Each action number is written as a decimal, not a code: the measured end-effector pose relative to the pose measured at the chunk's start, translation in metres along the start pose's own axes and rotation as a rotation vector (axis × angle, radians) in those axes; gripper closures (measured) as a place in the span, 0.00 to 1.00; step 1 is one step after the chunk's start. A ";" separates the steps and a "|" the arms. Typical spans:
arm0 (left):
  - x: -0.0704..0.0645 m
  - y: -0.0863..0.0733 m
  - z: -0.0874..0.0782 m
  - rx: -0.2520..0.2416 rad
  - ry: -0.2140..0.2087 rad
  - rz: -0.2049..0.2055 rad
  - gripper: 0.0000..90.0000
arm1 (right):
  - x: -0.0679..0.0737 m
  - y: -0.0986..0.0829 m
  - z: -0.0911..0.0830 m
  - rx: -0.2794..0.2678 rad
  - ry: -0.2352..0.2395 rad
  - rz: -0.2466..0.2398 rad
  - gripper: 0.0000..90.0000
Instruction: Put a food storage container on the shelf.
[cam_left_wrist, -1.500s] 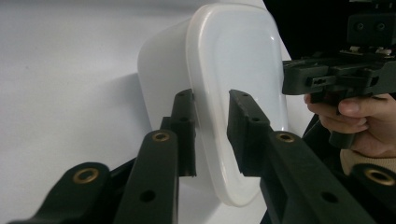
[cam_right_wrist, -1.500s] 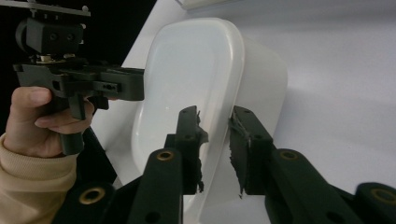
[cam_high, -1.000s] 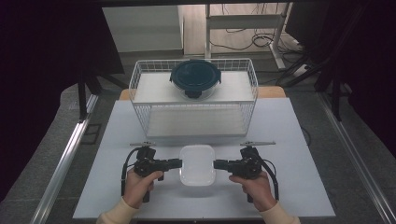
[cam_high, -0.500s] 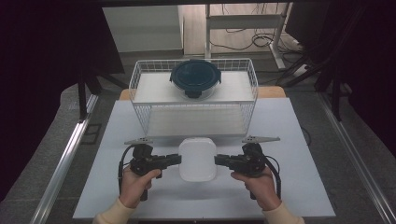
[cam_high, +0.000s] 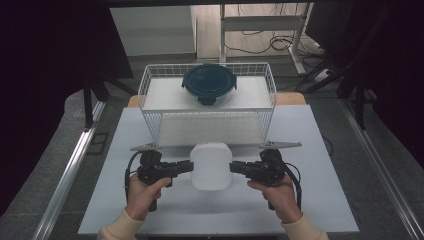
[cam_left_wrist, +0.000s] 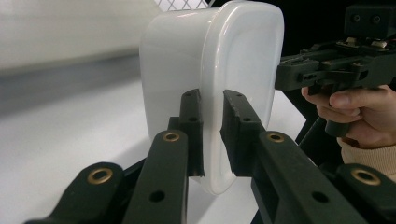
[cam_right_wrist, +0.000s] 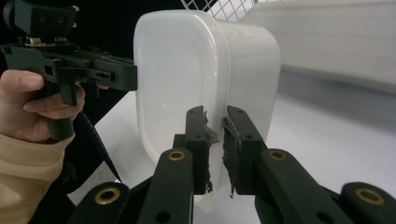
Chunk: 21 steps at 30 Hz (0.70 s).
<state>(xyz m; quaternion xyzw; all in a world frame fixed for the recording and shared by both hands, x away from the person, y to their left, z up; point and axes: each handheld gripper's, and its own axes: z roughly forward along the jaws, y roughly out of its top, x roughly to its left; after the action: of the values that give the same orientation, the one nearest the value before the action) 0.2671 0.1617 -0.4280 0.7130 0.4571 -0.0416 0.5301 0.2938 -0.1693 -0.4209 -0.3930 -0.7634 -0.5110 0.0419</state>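
A white plastic container (cam_high: 211, 165) hangs above the white table (cam_high: 150, 210), held between both grippers in front of the wire basket (cam_high: 150, 80). My left gripper (cam_high: 190, 166) is shut on its left rim, and my right gripper (cam_high: 232, 167) is shut on its right rim. In the left gripper view the jaws pinch the container's rim (cam_left_wrist: 212, 140), with the left gripper (cam_left_wrist: 212, 100) closed around it. The right gripper view shows the same hold on the container (cam_right_wrist: 205, 70) by the right gripper (cam_right_wrist: 215, 116). The container is turned on its side there.
A white wire basket stands at the back of the table. A round dark blue lidded container (cam_high: 209, 84) sits in it on a white liner. Black curtains flank the table, and cables lie on the floor behind.
Both grippers have lifted the white container off the table and carried it a little forward, toward the basket.
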 end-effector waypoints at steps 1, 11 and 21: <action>0.000 0.000 0.000 0.000 0.000 0.000 0.88 | 0.001 0.002 -0.001 0.000 -0.003 -0.002 0.88; -0.023 0.040 -0.016 -0.048 0.010 0.085 0.88 | 0.019 0.039 -0.022 -0.043 -0.027 -0.072 0.88; -0.034 0.083 -0.032 -0.092 0.015 0.120 0.88 | 0.032 0.085 -0.034 -0.073 -0.029 -0.121 0.88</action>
<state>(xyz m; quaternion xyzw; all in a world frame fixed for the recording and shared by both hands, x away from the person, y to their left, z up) 0.2916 0.1652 -0.3361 0.7144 0.4189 0.0167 0.5603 0.3151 -0.1645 -0.3269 -0.3546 -0.7670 -0.5345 -0.0145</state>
